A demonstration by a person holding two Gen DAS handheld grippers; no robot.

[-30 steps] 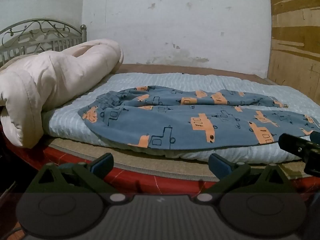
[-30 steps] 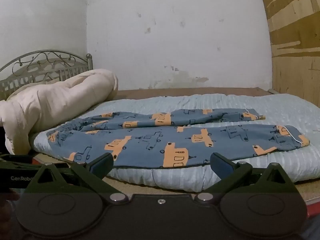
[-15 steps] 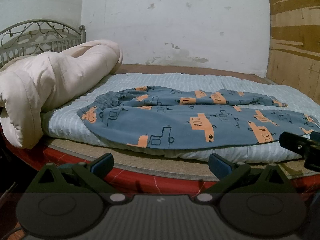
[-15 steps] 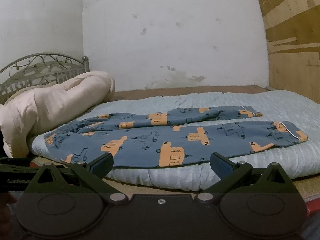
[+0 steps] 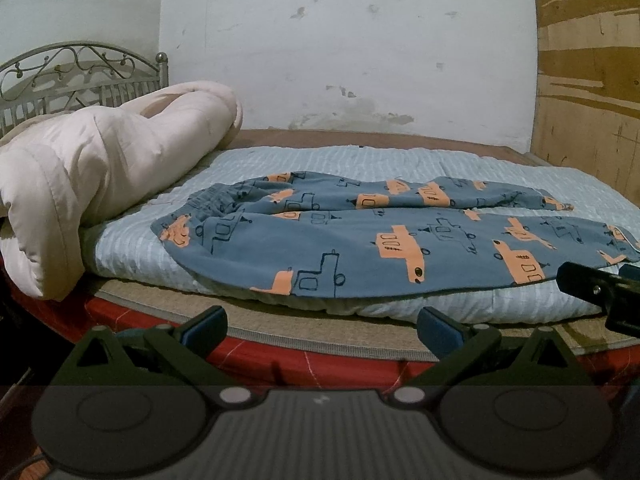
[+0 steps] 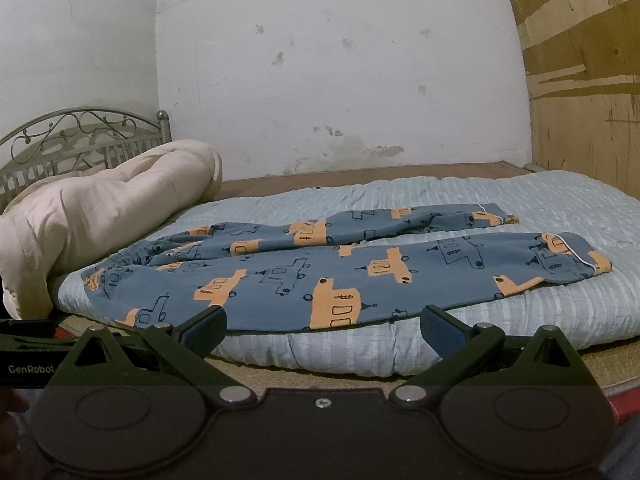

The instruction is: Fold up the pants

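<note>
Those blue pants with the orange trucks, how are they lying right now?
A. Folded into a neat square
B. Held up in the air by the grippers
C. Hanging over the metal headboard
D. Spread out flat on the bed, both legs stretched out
D: the pants lie spread on the light blue mattress pad, both legs extended, while the left gripper and the right gripper are open and short of them.

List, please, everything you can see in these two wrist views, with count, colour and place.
pants: one, blue with orange vehicle print, spread flat on the quilt, legs pointing right.
quilt: one, light blue, covering the bed.
comforter: one, cream, bunched at the left end.
headboard: one, grey metal, behind the comforter.
wall: white, behind the bed.
wood panel: brown, right.
left gripper: open, short of the bed edge.
right gripper: open, short of the bed edge.
</note>
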